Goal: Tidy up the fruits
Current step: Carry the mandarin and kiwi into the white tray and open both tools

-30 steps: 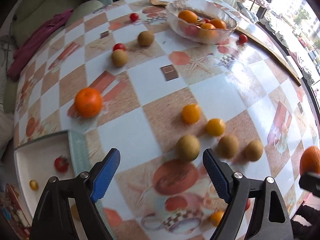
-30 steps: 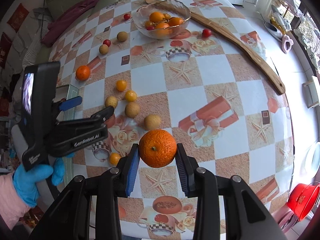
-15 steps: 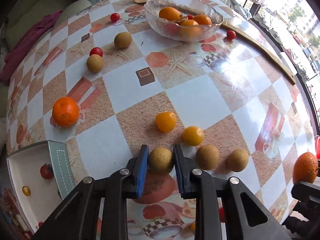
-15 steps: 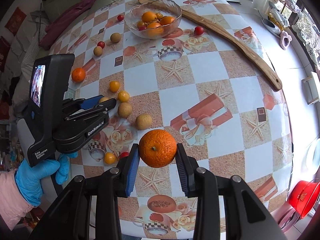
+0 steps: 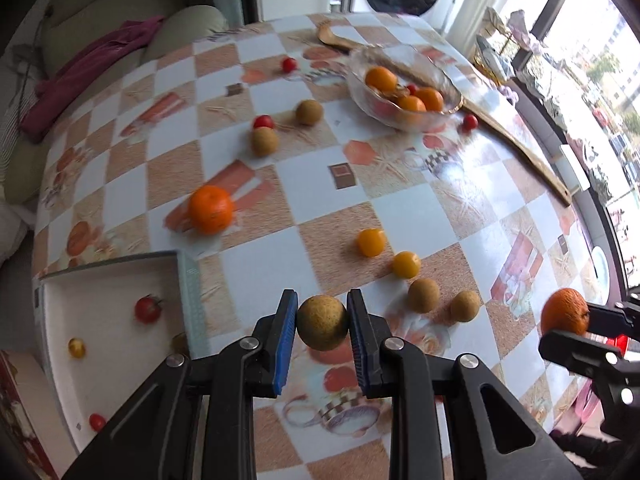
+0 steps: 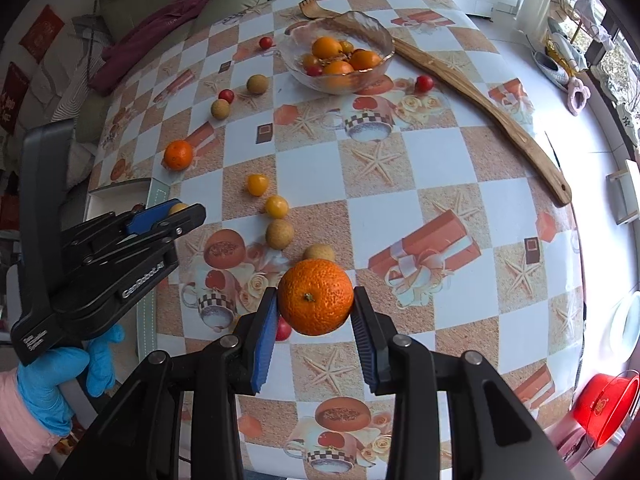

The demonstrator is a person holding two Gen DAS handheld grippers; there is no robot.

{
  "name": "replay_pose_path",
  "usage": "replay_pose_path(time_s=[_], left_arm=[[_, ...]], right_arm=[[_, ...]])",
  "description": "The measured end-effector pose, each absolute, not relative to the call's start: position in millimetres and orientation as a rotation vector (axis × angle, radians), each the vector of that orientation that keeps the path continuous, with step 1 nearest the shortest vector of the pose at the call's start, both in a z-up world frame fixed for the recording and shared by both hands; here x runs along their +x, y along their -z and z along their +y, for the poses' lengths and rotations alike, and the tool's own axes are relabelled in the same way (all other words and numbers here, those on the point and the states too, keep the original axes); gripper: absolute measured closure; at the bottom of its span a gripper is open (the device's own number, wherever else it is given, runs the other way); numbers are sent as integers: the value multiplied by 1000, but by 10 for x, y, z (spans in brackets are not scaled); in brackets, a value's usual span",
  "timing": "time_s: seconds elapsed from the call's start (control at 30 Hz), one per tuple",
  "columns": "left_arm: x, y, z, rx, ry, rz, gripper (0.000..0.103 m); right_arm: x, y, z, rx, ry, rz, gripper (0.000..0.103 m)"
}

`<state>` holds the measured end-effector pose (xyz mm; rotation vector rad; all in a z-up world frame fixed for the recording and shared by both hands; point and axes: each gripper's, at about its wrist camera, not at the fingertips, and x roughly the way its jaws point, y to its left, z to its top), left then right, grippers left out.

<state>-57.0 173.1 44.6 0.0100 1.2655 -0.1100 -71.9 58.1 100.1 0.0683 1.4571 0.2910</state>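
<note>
A: What does the left wrist view show?

B: A round table (image 5: 400, 208) under a checked cloth printed with starfish and teacups, a sofa with a purple garment behind it. The left hand-held gripper (image 5: 322, 330) has its blue pads pressed on a tan round fruit (image 5: 322, 322), one pad on each side, and the fruit hangs clear above the cloth. Just left of it a white tray (image 5: 112, 280) sits at the table edge with a red cherry tomato (image 5: 147, 309) and a small yellow one (image 5: 76, 347) inside.

A: And the loose fruit?

B: An orange (image 5: 211, 209) lies beyond the tray. Two small yellow-orange fruits and two more tan ones trail to the right of the gripper. A glass bowl (image 5: 448, 80) of oranges stands far back. At the right edge the other tool carries a large orange (image 5: 565, 317).

A: Now the right wrist view?

B: Same table. The right hand-held gripper (image 6: 315, 312) is narrowed onto that large orange (image 6: 315, 298), pads on both flanks, held off the surface. A tan fruit (image 6: 319, 253) lies just behind it. To the left, a blue-gloved hand (image 6: 60, 376) grips the left tool's handle, fingers pointing toward the tray (image 6: 120, 192); its tan fruit barely peeks out between the fingers. The bowl (image 6: 376, 32) sits far across the table, beside a long wooden backscratcher (image 6: 480, 120).
</note>
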Motion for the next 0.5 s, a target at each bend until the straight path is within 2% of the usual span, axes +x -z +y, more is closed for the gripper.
replay_pose_path(time_s=[0.5], left_arm=[[-1271, -796, 2674, -128, -55, 1219, 76]], right_arm=[[-746, -1140, 1323, -13, -422, 1441, 64]])
